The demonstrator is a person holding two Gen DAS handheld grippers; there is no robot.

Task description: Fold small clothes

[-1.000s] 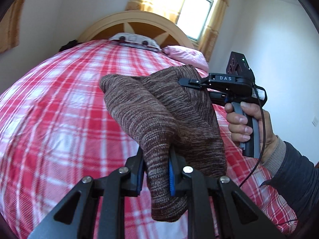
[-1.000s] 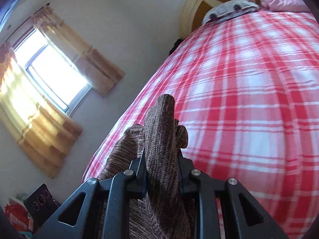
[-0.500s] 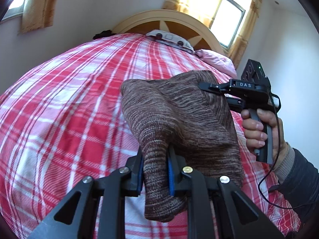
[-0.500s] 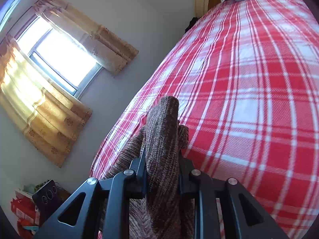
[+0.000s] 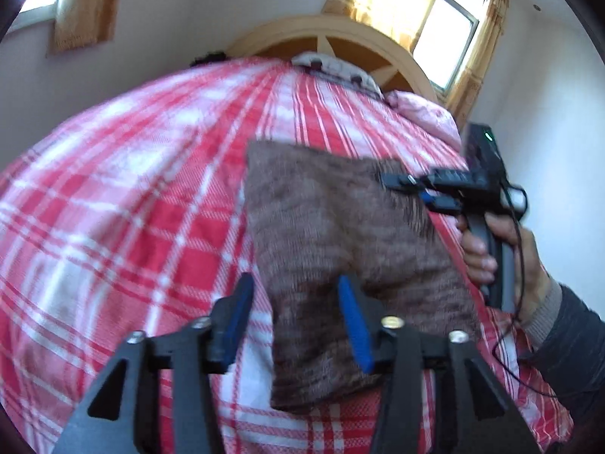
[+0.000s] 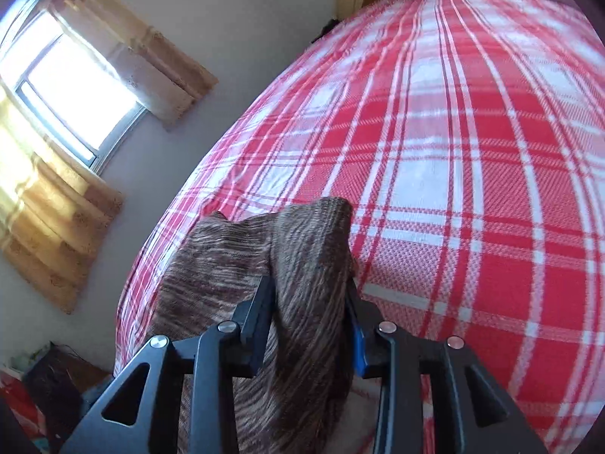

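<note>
A brown knit garment (image 5: 340, 227) lies folded on the red and white plaid bed (image 5: 132, 208). My left gripper (image 5: 295, 280) straddles its near corner; the jaws are opening, and the left blue pad stands clear of the cloth. At the garment's far right edge a hand (image 5: 491, 261) holds my right gripper (image 5: 410, 191). In the right wrist view, the right gripper (image 6: 308, 282) has a fold of the garment (image 6: 310, 249) filling the gap between its pads. Its jaws are opening, with the cloth still touching both sides above the bed (image 6: 472, 189).
A wooden headboard (image 5: 340, 30) and a pink pillow (image 5: 427, 113) are at the far end of the bed. Curtained windows (image 6: 75, 87) line the walls. Dark and red items (image 6: 49, 378) sit on the floor beside the bed's left edge.
Both grippers came down and forward with the garment, which now rests on the bed. The left jaws have spread off the cloth. The right jaws have widened, and the held fold droops left.
</note>
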